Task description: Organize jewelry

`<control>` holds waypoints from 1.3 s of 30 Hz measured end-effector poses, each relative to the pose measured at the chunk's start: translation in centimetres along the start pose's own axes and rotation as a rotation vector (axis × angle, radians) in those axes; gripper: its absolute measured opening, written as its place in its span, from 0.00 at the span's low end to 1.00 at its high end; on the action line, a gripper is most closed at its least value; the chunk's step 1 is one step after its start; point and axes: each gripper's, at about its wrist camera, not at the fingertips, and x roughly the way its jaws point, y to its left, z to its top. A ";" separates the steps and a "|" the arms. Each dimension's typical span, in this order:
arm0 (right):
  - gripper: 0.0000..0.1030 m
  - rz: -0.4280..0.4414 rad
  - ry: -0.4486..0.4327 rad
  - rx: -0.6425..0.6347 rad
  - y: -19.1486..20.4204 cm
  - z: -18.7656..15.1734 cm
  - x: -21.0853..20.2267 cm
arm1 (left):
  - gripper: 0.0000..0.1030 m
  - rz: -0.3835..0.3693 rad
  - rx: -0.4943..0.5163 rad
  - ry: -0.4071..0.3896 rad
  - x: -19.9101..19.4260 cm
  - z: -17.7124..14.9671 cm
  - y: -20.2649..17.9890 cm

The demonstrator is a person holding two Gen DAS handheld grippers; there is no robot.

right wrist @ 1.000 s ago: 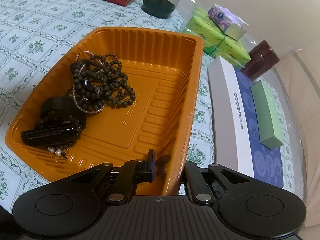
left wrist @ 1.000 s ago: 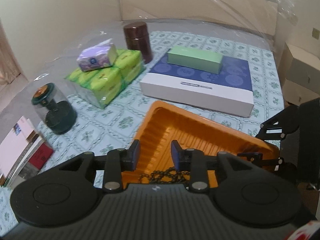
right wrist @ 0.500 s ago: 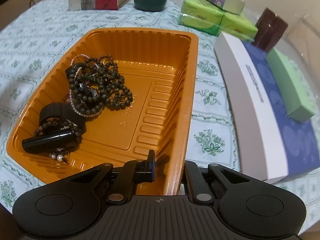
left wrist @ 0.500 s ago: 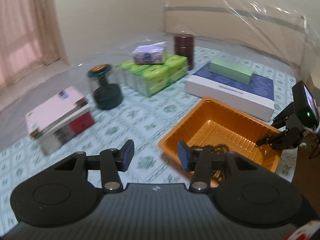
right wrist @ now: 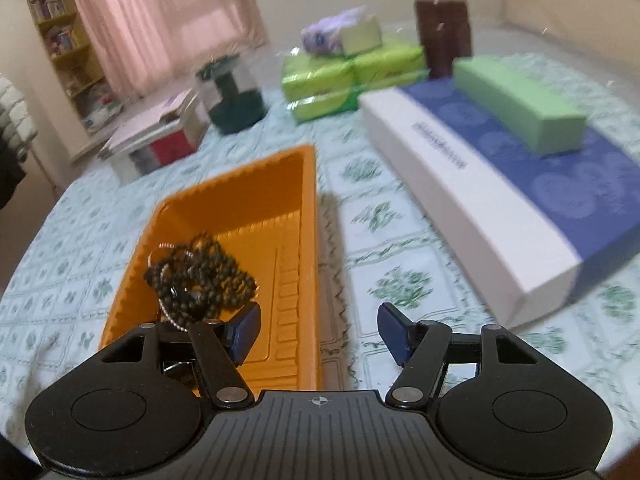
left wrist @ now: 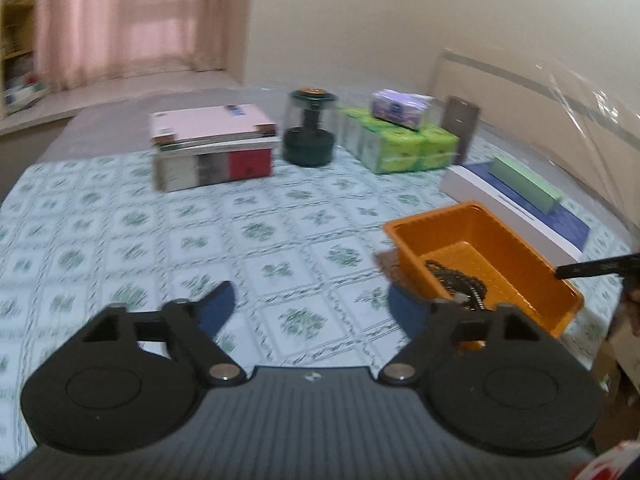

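An orange plastic tray (right wrist: pixel 304 216) sits on the patterned tablecloth and holds a tangle of dark bead necklaces (right wrist: pixel 200 272). In the left wrist view the tray (left wrist: pixel 516 248) lies to the right with the beads (left wrist: pixel 460 280) inside. My left gripper (left wrist: pixel 310 308) is open and empty above the cloth, left of the tray. My right gripper (right wrist: pixel 320 332) is open and empty, raised over the tray's right rim, touching nothing.
A white and blue flat box (right wrist: pixel 500 184) with a green box (right wrist: pixel 516 100) on it lies right of the tray. Green tissue packs (left wrist: pixel 400 144), a brown canister (left wrist: pixel 462 120), a dark green jar (left wrist: pixel 310 128) and stacked books (left wrist: pixel 212 148) stand at the back.
Both grippers opened wide and pulled back from the tray. The right gripper let go of the tray's rim. The left view swung left and away.
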 end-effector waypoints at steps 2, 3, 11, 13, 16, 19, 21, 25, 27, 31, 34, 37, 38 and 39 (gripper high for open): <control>0.64 -0.058 -0.034 -0.030 1.7 -0.2 -1.8 | 0.89 0.032 -0.022 -0.005 -0.7 -1.1 0.1; 0.66 -0.087 -0.045 -0.047 2.9 -0.3 -2.7 | 0.92 0.046 -0.032 0.001 -0.9 -1.6 0.1; 0.78 -0.095 -0.012 -0.102 10.8 -4.2 -5.2 | 0.99 0.076 -0.096 0.034 -2.8 -6.2 -2.1; 0.78 -0.091 0.024 -0.121 12.3 -5.4 -4.6 | 0.99 0.072 -0.105 0.056 -3.0 -7.4 -3.0; 0.78 -0.090 0.097 -0.145 14.0 -7.4 -3.2 | 0.99 0.066 -0.168 0.100 -3.3 -9.3 -4.0; 0.78 -0.082 0.146 -0.135 15.0 -9.0 -2.3 | 0.99 0.067 -0.216 0.139 -3.3 -10.9 -4.7; 0.78 -0.075 0.155 -0.105 15.3 -9.8 -2.0 | 0.99 0.059 -0.230 0.167 -3.0 -11.6 -5.1; 0.78 -0.058 0.165 -0.074 16.2 -11.0 -1.8 | 0.99 0.055 -0.213 0.218 -2.5 -12.7 -6.1; 0.78 -0.053 0.171 -0.092 16.8 -11.2 -1.8 | 0.98 0.071 -0.201 0.221 -2.5 -13.1 -6.6; 0.78 -0.056 0.190 -0.149 18.1 -11.7 -1.7 | 0.97 0.094 -0.213 0.221 -2.4 -13.3 -6.8; 0.78 -0.050 0.194 -0.165 18.8 -11.9 -1.4 | 0.97 0.112 -0.213 0.237 -2.2 -13.4 -6.7; 0.78 -0.040 0.194 -0.167 19.2 -12.0 -1.1 | 0.97 0.118 -0.209 0.247 -2.1 -13.3 -6.7; 0.78 -0.037 0.195 -0.170 19.4 -12.0 -1.0 | 0.97 0.119 -0.210 0.248 -2.1 -13.4 -6.7; 0.78 -0.034 0.196 -0.172 19.5 -12.0 -1.0 | 0.98 0.118 -0.211 0.249 -2.0 -13.4 -6.7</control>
